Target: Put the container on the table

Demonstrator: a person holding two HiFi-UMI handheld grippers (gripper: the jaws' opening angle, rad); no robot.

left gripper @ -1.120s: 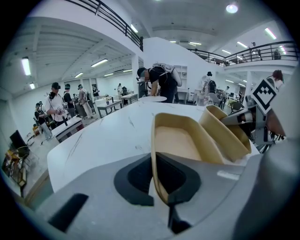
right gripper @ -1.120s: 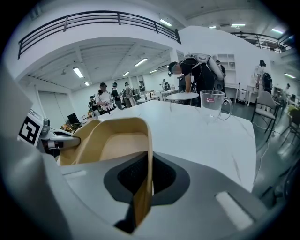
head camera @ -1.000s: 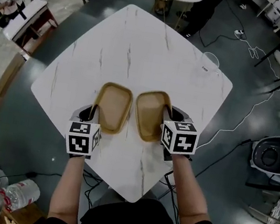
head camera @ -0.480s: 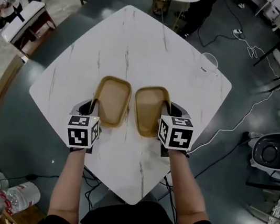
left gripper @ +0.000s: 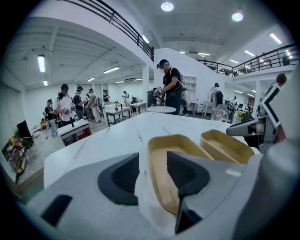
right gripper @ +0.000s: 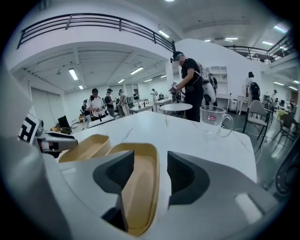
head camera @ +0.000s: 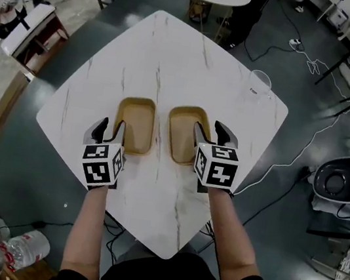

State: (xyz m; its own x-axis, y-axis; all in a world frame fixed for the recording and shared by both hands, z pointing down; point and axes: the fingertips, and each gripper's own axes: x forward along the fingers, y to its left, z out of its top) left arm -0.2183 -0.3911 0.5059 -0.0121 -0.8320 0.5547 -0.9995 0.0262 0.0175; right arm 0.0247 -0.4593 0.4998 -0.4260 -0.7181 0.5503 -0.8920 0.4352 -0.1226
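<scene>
We are holding left tool (head camera: 111,130) spread astride left container (head camera: 134,124) rim, right tool (head camera: 210,134) spread astride right container (head camera: 183,131) rim, jaws just opened; both sitting on table (head camera: 175,56).

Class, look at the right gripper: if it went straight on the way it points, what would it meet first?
Most likely the right-hand container: the right gripper, whose jaws have just been opening, points down at its near rim, which stands between them untouched. Depth is hard to judge.

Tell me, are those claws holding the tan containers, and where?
Nothing held. Left claw and right claw have just opened; left container and right container sit on the table, outer rims between parted jaws.
</scene>
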